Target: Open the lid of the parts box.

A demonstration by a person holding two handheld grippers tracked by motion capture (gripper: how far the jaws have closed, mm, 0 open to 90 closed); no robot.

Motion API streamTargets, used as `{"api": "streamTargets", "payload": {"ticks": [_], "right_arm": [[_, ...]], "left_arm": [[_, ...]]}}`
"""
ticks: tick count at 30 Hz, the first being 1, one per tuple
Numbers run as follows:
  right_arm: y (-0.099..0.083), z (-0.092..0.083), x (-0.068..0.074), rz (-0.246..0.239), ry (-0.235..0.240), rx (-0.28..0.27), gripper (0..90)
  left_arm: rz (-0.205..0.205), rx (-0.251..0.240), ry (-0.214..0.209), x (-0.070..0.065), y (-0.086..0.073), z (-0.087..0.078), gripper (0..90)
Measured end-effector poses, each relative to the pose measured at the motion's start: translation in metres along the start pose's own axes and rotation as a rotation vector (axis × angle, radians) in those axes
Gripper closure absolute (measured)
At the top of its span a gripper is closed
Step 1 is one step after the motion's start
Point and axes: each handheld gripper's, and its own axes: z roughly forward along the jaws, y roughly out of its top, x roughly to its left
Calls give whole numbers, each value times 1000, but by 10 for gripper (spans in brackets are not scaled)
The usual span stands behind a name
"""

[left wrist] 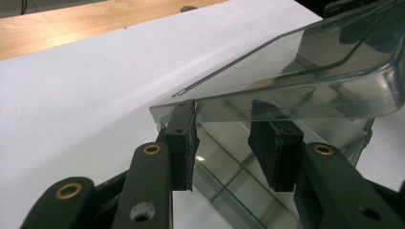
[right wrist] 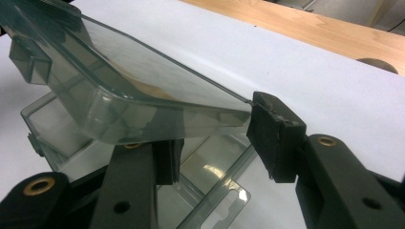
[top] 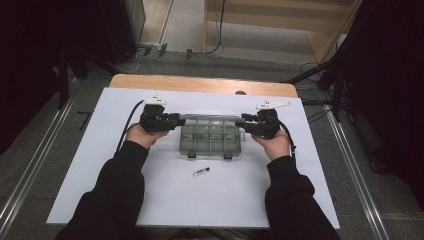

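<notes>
Inspection of the worktop (top: 100, 165), covered by a white sheet, with a strip of bare wood along its far edge in the upper half of the high view.

A clear plastic compartment box (top: 210, 136) sits at the centre of the high view, its base flat on the sheet. Its transparent lid (left wrist: 305, 71) is raised at an angle above the base; the dividers of the base (right wrist: 210, 176) are visible beneath it in both gripper views.

The left tongs (top: 172, 121) meet the box at its left end, middle-left of the high view. In the left gripper view the jaws stand partly apart, one pad (left wrist: 182, 138) pressed against the lid's corner edge and the other under the lid; whether they actually clamp the lid cannot be told.

The right tongs (top: 246, 123) meet the box at its right end, middle-right of the high view. In the right gripper view the jaws are at middling width: one pad (right wrist: 272, 133) touches the lid's corner edge, the other is under the lid's rim. A firm grip cannot be confirmed.

A small tube-like item (top: 201, 171), white with a green end, lies loose on the sheet just below the box, centre of the high view, apart from both tongs.
</notes>
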Motion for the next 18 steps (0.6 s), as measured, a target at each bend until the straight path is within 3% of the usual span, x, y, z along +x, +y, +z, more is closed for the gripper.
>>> {"api": "streamTargets", "payload": {"ticks": [3,6,18], "right_arm": [[1,0,0,4,-4,-7,576],[3,1,-1,10,-4,-5,579],[8,5,-6,26,-10,-12,586]], "left_arm": [[-14,-4,-6,2,2,0,619],[1,-6,10,1,4,2,619],[-1,-39,42,3,6,8,619]]}}
